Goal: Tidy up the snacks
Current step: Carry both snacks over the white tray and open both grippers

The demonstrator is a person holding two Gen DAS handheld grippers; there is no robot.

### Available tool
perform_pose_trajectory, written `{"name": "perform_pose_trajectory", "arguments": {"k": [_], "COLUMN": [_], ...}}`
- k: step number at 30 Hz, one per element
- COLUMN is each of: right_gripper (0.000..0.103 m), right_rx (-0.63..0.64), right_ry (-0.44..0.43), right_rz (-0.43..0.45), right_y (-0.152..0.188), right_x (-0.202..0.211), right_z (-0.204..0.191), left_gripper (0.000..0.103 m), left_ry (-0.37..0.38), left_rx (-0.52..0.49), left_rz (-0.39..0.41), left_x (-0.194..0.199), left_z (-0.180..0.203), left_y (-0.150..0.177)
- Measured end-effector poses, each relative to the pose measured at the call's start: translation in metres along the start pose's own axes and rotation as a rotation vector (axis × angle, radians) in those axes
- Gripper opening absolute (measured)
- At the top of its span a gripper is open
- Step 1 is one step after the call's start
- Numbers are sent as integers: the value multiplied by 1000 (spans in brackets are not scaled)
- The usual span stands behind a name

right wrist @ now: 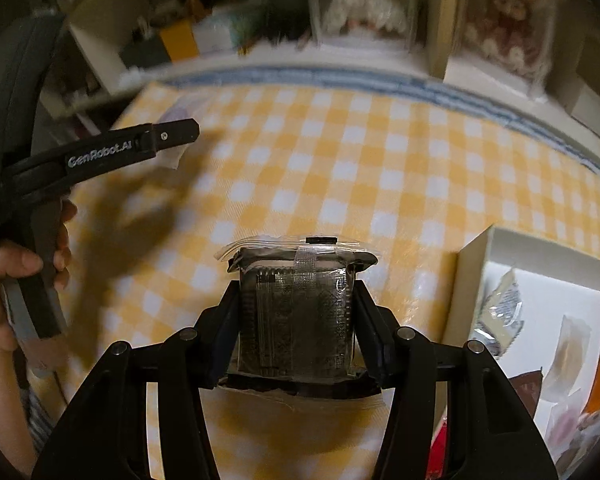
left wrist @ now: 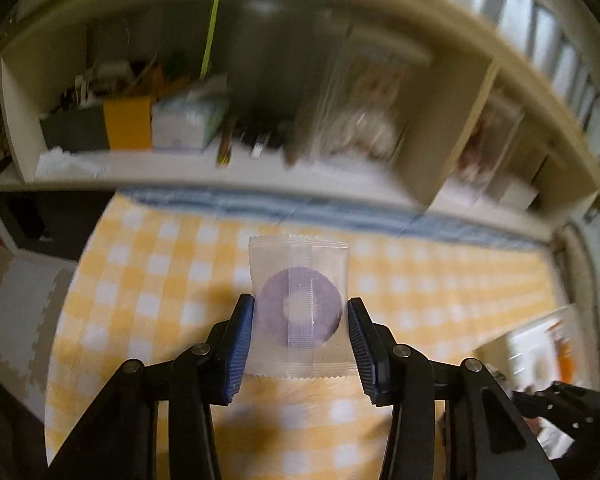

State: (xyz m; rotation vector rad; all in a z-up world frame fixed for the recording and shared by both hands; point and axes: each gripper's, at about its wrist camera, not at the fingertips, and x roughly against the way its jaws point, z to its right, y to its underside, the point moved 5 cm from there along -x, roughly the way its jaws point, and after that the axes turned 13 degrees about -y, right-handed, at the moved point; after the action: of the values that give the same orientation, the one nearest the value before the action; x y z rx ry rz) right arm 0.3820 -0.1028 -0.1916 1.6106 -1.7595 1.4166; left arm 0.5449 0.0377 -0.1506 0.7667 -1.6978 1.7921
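Note:
My left gripper (left wrist: 301, 312) is shut on a clear packet with a purple ring-shaped snack (left wrist: 300, 312) and holds it above the yellow checked tablecloth (left wrist: 440, 288). My right gripper (right wrist: 298, 304) is shut on a dark snack pack in clear wrap (right wrist: 296, 316), also held above the cloth (right wrist: 340, 152). The left gripper also shows in the right wrist view (right wrist: 172, 136), at the left, with its packet partly hidden behind it. A white box (right wrist: 466, 280) at the right holds several wrapped snacks (right wrist: 500, 312).
A cream shelf unit (left wrist: 260, 176) runs along the table's far edge, with boxes and clear cases of dolls (right wrist: 364, 4). The white box also shows at the right of the left wrist view (left wrist: 540, 340). A hand (right wrist: 4, 280) holds the left gripper.

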Motion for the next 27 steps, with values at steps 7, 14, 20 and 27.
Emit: {"name": "perform_pose_trajectory", "arguments": {"k": [7, 14, 20, 27], "right_gripper": [54, 54, 54, 54], "right_rx": [12, 15, -27, -139], "right_ry": [-8, 31, 115, 226], "right_rz": [158, 269, 332, 386], "right_y": [-28, -28, -15, 7], "right_x": [53, 116, 153, 178], "right_z": [-18, -14, 11, 76], "left_gripper": [45, 45, 45, 45], "left_ry": [113, 213, 327, 418], "left_rx": [7, 0, -5, -32], "left_rz": [103, 142, 140, 91], "left_x": [67, 117, 140, 126], "left_z": [13, 28, 51, 85], "left_y": [-11, -3, 8, 23]}}
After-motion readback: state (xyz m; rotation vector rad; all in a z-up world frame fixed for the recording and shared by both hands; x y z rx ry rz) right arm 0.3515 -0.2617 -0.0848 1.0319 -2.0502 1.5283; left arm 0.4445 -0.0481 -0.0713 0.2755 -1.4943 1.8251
